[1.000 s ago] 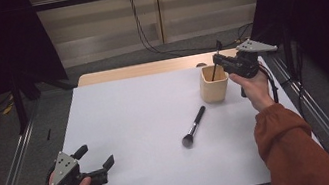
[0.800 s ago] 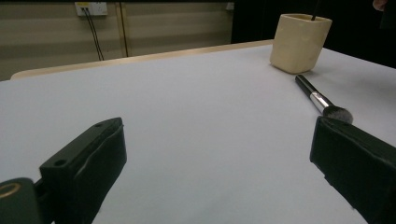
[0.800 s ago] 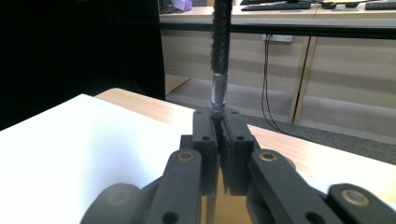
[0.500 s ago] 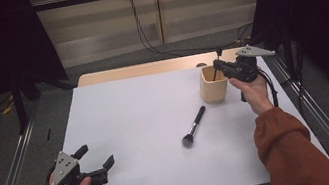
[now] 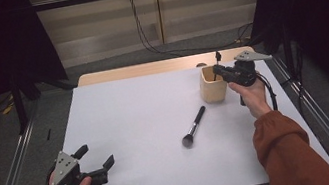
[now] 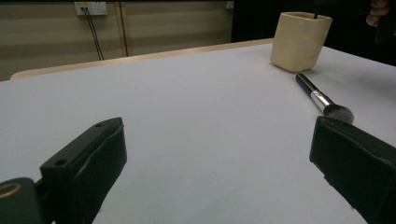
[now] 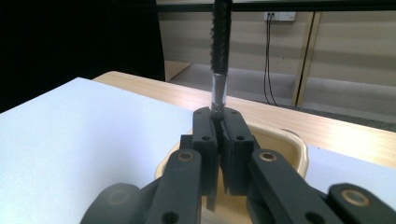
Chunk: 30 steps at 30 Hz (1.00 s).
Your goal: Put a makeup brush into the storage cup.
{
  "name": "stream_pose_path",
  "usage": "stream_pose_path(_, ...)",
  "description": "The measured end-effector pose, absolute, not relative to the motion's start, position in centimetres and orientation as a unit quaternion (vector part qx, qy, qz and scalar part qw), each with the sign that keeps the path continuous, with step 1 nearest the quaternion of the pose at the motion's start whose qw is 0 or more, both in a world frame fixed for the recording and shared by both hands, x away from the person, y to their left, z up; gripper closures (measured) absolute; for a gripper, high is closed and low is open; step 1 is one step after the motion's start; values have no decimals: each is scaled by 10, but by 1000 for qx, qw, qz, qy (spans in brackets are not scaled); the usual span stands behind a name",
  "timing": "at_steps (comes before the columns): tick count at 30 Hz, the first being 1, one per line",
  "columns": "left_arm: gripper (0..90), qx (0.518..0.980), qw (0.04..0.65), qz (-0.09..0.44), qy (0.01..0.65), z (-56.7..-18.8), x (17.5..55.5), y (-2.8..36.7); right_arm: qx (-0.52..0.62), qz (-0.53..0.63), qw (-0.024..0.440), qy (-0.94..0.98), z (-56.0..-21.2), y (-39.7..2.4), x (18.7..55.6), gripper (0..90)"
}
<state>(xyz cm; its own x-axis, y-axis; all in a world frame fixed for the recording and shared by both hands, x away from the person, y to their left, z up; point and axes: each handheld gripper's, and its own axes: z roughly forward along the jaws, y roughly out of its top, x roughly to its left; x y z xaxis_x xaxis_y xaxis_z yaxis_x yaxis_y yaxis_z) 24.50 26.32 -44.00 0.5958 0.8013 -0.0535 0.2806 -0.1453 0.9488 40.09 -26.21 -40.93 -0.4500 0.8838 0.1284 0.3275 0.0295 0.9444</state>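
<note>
White and wide, the surface [image 5: 148, 125] has a wooden edge at its far side and dark curtains around it. Near the far right corner, the right gripper [image 5: 219, 69] is clamped on a thin spiral brush [image 7: 220, 42], holding it upright directly over the beige cup [image 5: 213, 85]. A makeup brush [image 5: 194, 127] lies flat on the surface, just in front of the cup. At the near left corner, the left gripper [image 5: 96, 159] hovers with its jaws spread wide and nothing between them.
</note>
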Motion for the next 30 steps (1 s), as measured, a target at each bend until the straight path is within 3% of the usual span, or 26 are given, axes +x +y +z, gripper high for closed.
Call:
stream_pose_path(15,39,718,531,246,377,-440,245,263,459,525,248,672,-417,-261,402,851)
stream_pose_path(22,38,719,532,245,375,-440,245,262,459,526,243,674,-419,-261,401,773)
stream_pose_path(30,38,718,533,245,376,-440,245,263,463,520,253,671,-420,-261,400,424)
